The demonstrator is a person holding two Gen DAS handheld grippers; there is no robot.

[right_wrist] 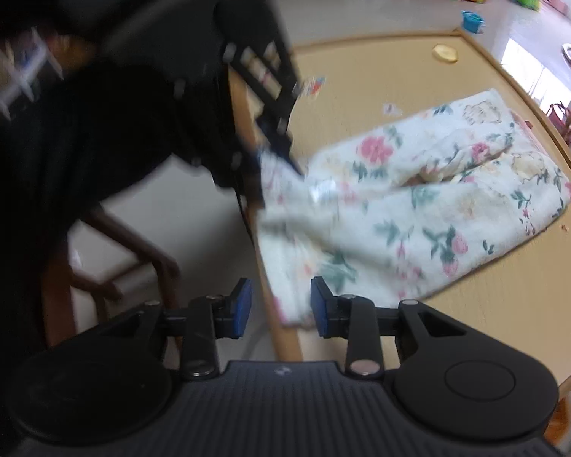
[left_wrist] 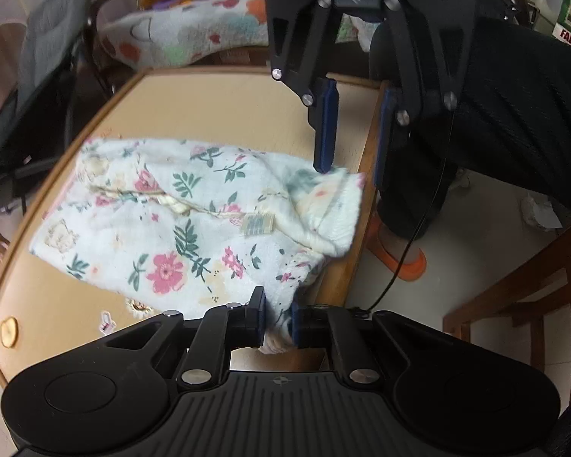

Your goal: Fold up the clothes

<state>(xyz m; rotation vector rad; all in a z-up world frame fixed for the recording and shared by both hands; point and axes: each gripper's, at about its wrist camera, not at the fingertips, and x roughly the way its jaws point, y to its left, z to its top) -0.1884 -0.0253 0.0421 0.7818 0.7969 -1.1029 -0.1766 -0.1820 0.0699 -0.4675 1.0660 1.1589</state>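
Observation:
A white floral garment [left_wrist: 179, 221] lies folded lengthwise across the wooden table [left_wrist: 217, 110], one end hanging at the table's near edge. My left gripper [left_wrist: 278, 321] is shut on that end's corner. My right gripper [left_wrist: 352, 169] is open, its fingers straddling the garment's other corner at the table edge. In the right wrist view the garment [right_wrist: 418, 198] is blurred; my right gripper [right_wrist: 281, 310] is open over the table edge with cloth between its pads, and the left gripper [right_wrist: 274, 160] pinches the far corner.
A person in black [left_wrist: 514, 114] stands at the table edge. A wooden chair [left_wrist: 521, 297] is beside it. Patterned blankets [left_wrist: 194, 34] lie behind the table. A small yellow disc [left_wrist: 9, 331] and stickers [left_wrist: 106, 321] sit on the tabletop.

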